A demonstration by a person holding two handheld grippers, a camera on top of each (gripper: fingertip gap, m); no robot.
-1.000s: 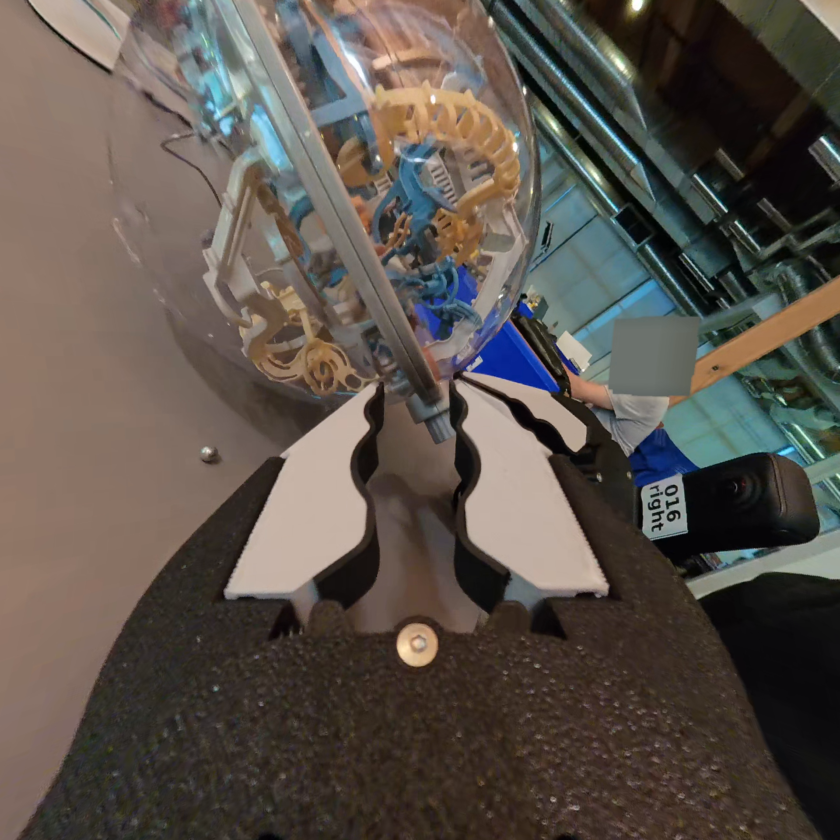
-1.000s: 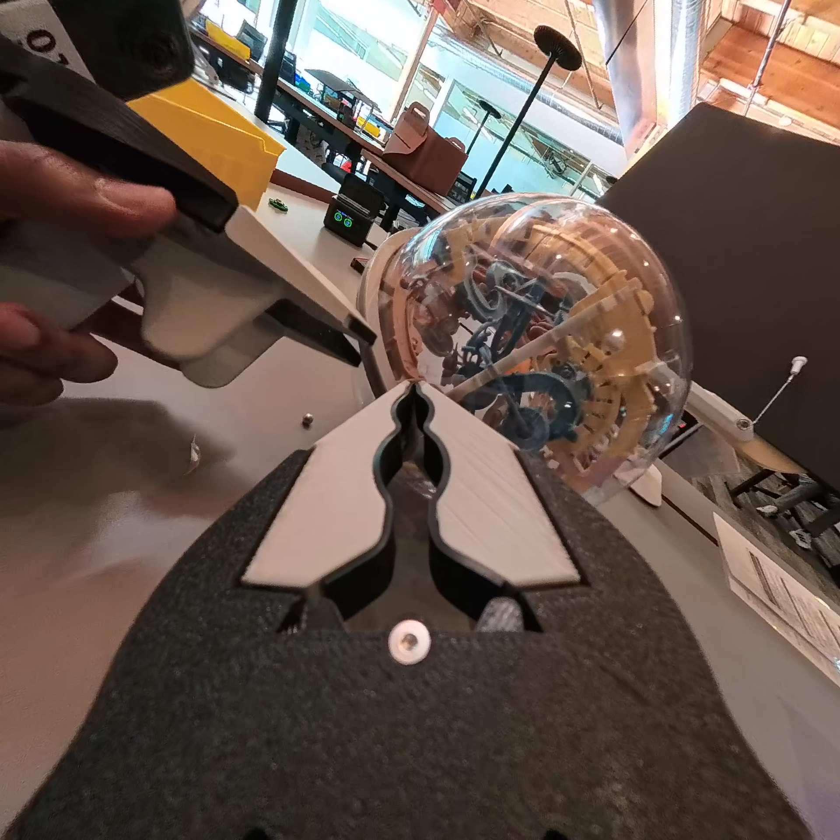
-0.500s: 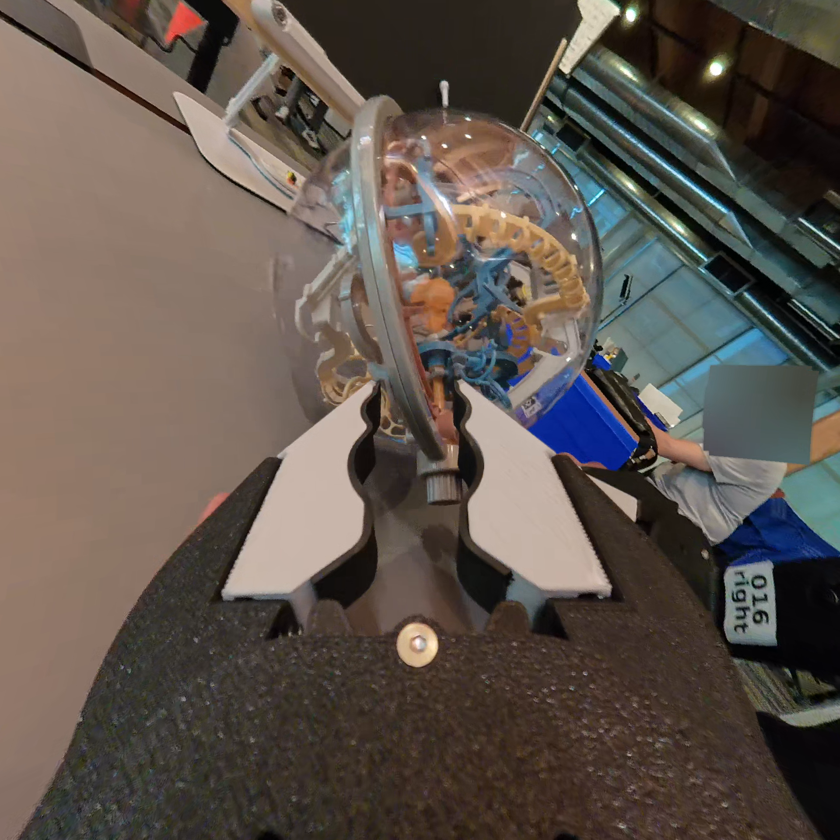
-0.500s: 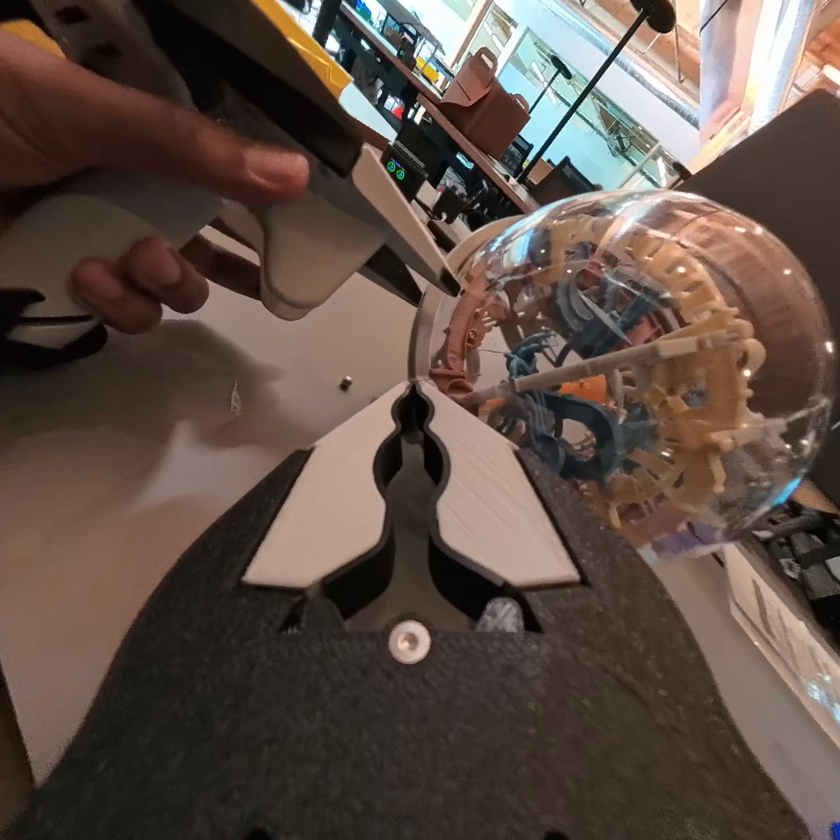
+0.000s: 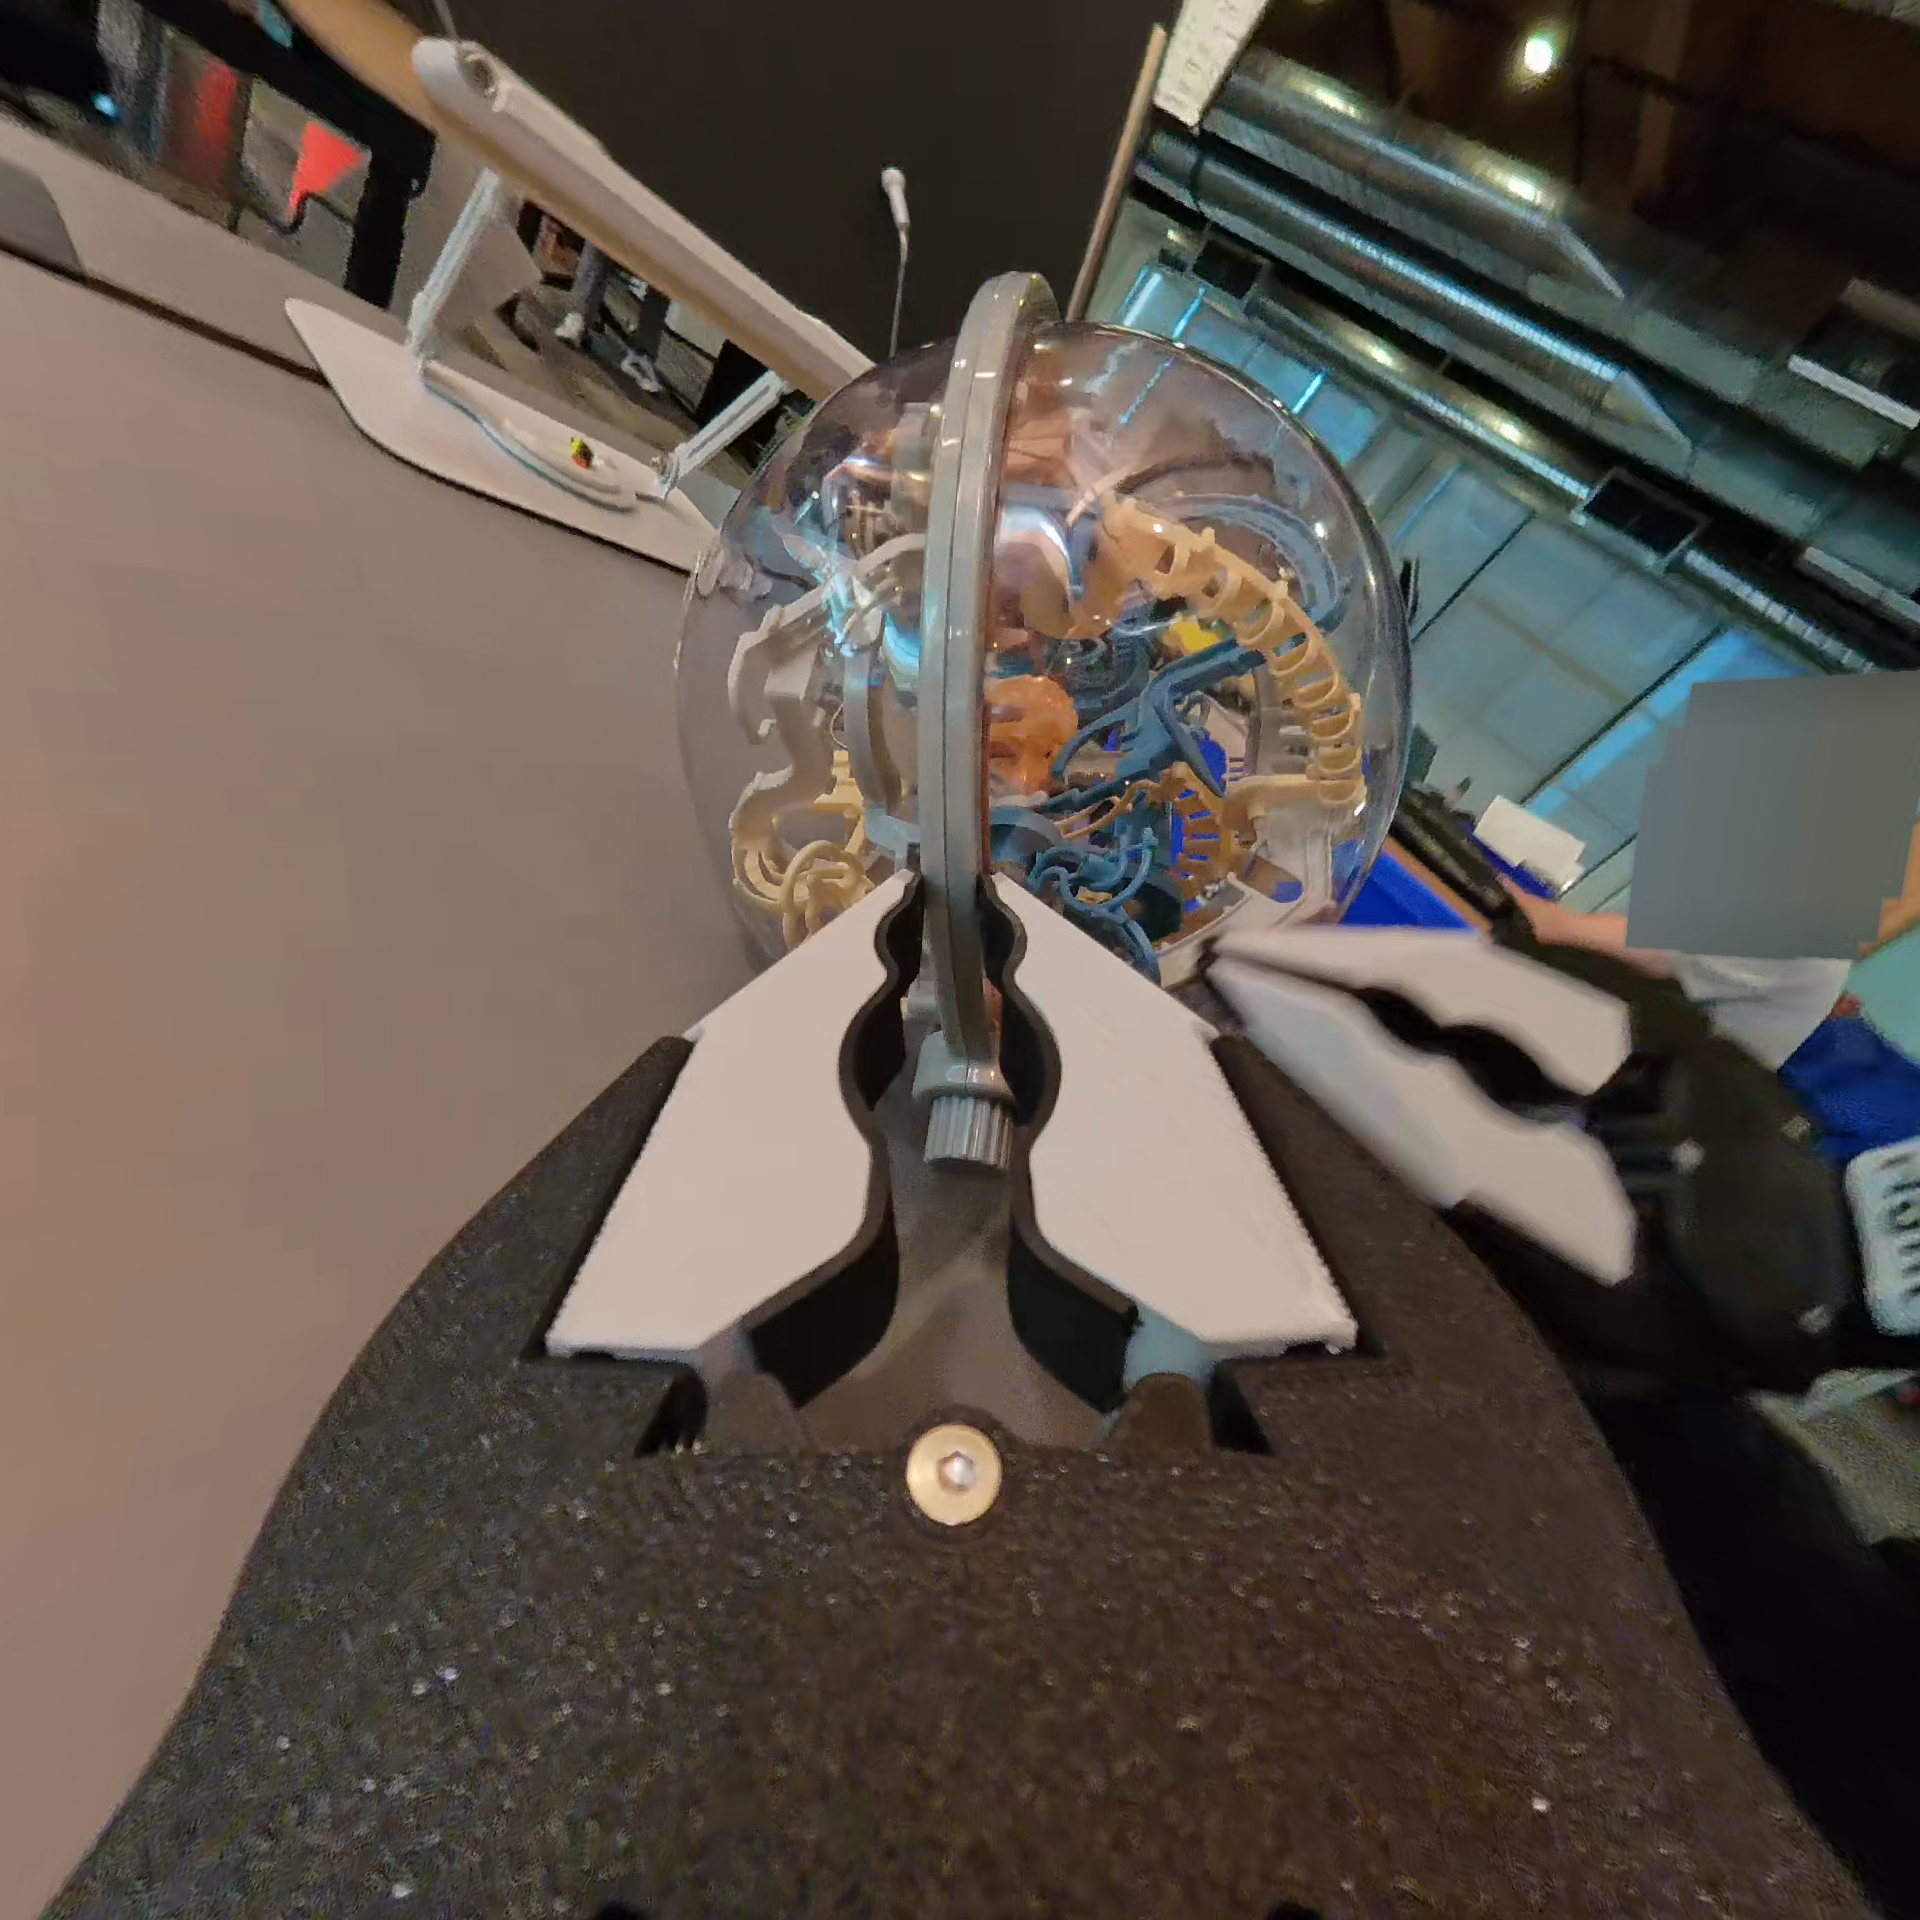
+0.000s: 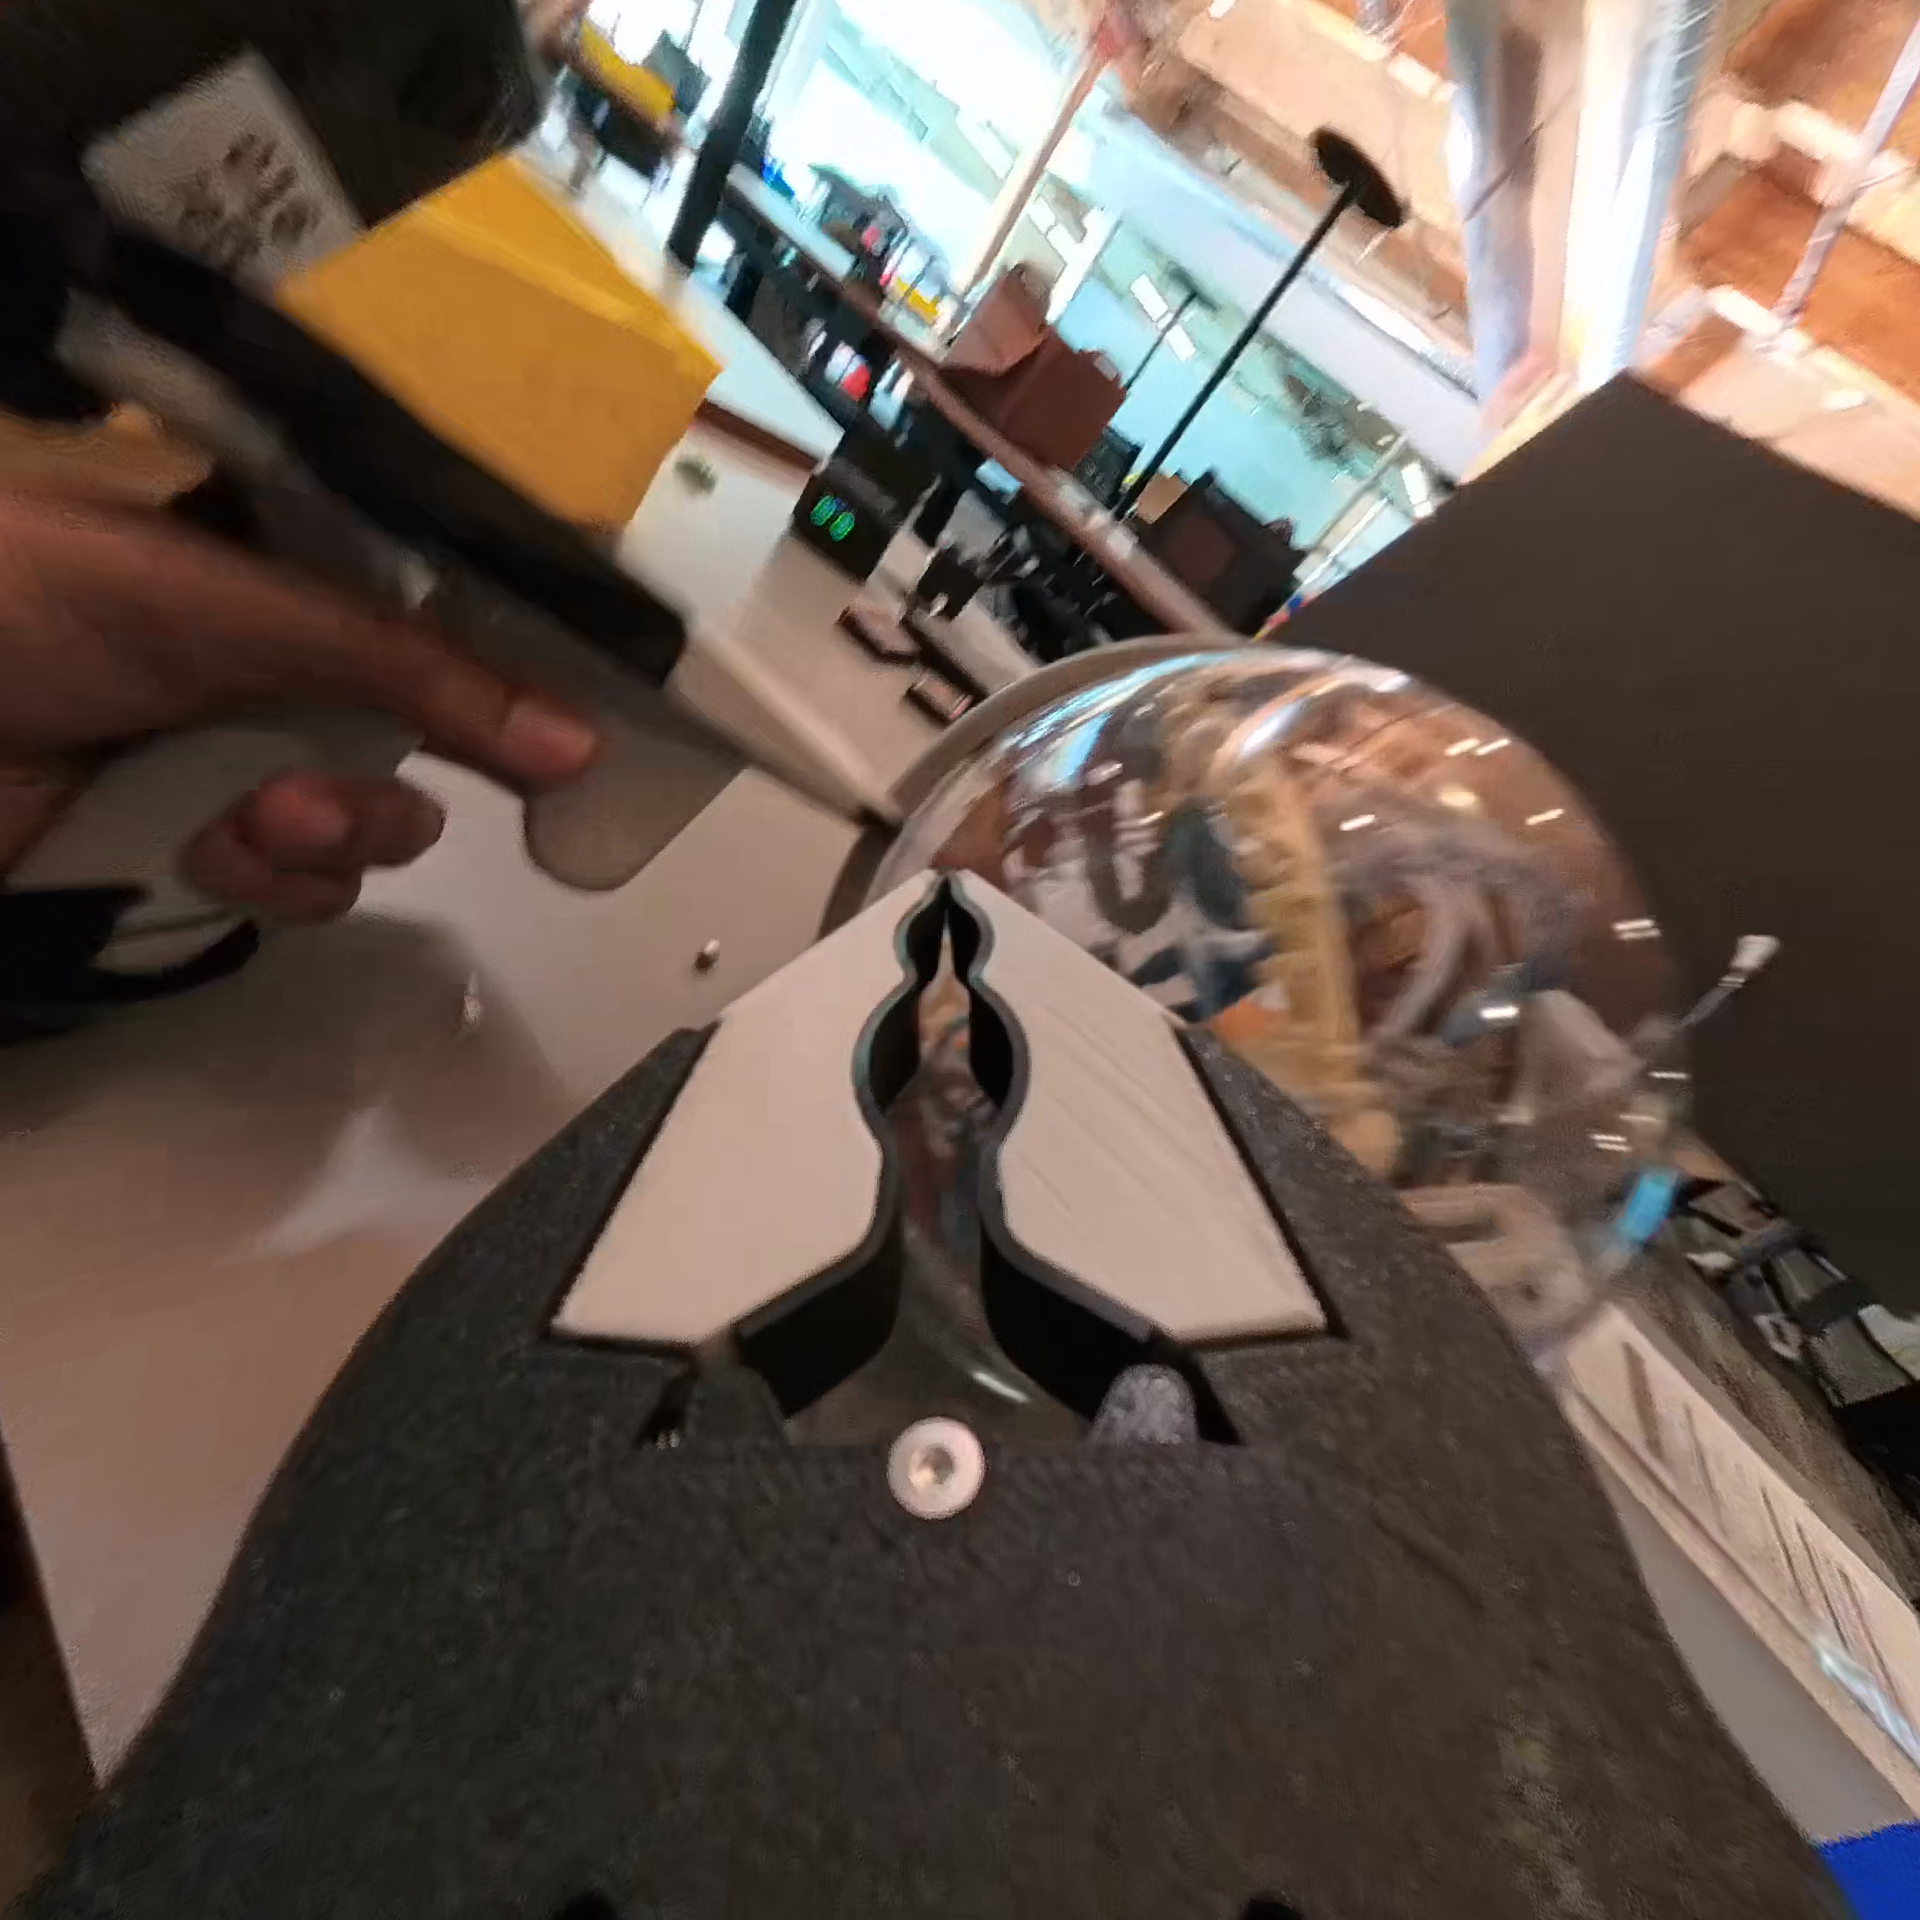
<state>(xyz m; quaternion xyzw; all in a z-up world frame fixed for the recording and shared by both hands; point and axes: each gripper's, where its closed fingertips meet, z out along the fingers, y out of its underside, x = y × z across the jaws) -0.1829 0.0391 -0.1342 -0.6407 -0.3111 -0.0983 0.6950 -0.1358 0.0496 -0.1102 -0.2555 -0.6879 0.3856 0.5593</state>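
The left gripper point(image 5: 951, 904) has its jaws closed on the grey rim of the maze ball point(image 5: 1049, 675), held off the counter point(image 5: 312, 727). The right gripper point(image 6: 948, 896) sits against the ball's clear shell with jaws nearly shut on nothing. Rim-only grip: keep it level. A lamp base point(image 5: 468, 416) stands behind.

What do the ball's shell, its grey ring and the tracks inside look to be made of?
Shell of the maze ball: clear glossy plastic, by its sharp highlights and see-through view. Grey ring held in the left gripper: opaque moulded plastic, satin sheen. Tracks: matte coloured plastic, likely moulded, tan and blue.
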